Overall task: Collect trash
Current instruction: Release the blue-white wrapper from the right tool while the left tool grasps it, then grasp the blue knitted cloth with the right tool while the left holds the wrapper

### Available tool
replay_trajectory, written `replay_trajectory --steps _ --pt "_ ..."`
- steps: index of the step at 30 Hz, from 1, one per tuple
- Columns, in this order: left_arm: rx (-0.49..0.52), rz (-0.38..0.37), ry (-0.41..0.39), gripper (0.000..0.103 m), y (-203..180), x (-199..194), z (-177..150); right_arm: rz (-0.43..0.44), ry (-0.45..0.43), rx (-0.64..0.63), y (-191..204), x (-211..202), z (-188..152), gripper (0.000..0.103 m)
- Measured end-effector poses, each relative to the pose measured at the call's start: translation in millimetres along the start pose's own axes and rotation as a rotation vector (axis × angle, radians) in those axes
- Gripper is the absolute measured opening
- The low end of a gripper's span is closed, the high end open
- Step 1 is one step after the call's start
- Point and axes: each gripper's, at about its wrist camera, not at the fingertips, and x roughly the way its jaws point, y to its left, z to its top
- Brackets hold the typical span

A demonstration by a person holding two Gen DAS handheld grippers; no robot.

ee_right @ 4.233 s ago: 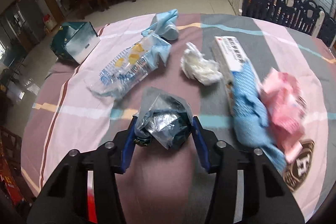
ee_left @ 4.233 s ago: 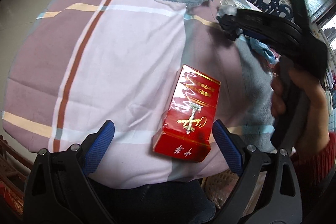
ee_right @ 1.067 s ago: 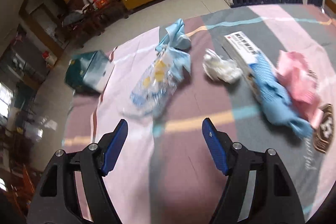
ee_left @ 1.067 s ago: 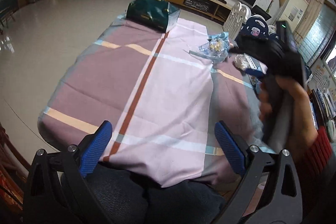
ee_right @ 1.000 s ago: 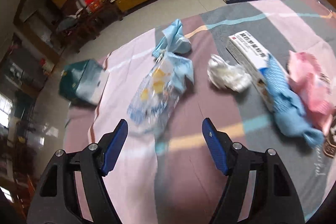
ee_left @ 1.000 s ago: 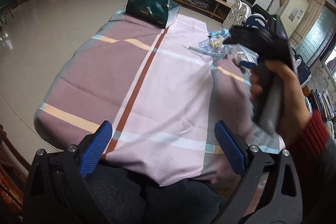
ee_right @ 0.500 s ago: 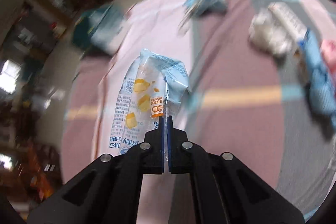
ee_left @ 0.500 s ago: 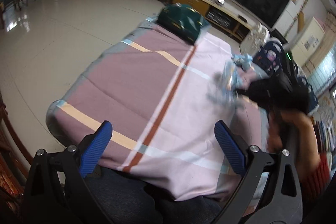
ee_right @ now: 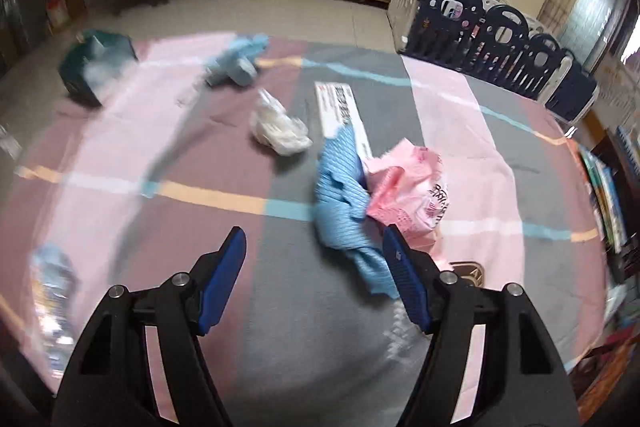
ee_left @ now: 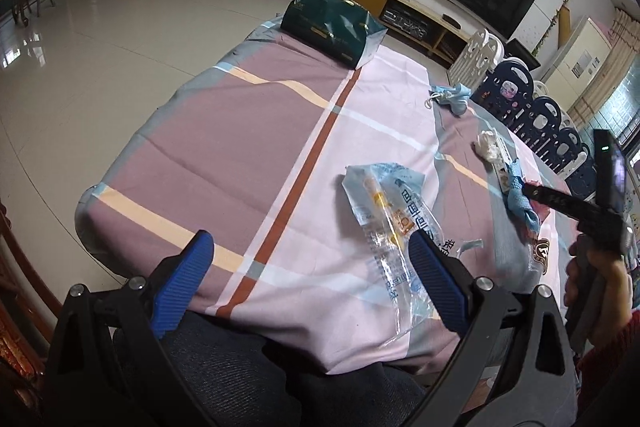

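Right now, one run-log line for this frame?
phase: wrapper dropped | right hand-held gripper: jaws just opened, empty | left hand-held gripper: open, empty | clear snack wrapper: on tablecloth near edge

Soft daylight, fisheye warp, right-view motion blur

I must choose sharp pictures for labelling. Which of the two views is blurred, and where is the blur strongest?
Right wrist view: motion blur, strongest at the left, where the green bag and clear wrapper smear. Left wrist view: sharp, the clear wrapper print distinct, only fisheye bending at the edges.
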Motion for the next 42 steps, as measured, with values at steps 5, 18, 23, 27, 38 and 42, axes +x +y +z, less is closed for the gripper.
replay_trajectory --steps 5,18,23,27,38,42 --pt "-0.012 -0.006 0.023 0.097 2.7 5.1 -1.0 0.0 0.043 0.004 -4.1 27.9 -14.0 0.015" --pt "-0.082 0.012 0.035 0.097 16.1 9.8 -1.3 0.552 0.099 -0.074 83.8 -54.6 -66.2 0.001" --pt "-0.069 0.007 0.048 0.097 13.5 12.2 -2.5 0.467 0.05 0.03 70.7 -61.1 -62.3 0.048" --pt "-0.079 0.002 0.056 0.097 15.1 13.8 -2.5 0.407 0.139 0.023 80.1 -33.5 -63.4 0.048" --pt "-0.02 -0.114 0.135 0.093 -8.0 24.4 1.4 0.465 0.045 0.093 59.9 -59.3 -92.3 0.018" --pt "0.014 -0.169 0.2 0.082 -36.7 41.6 1.1 0.458 -0.001 0.158 29.6 -87.1 -116.0 0.018"
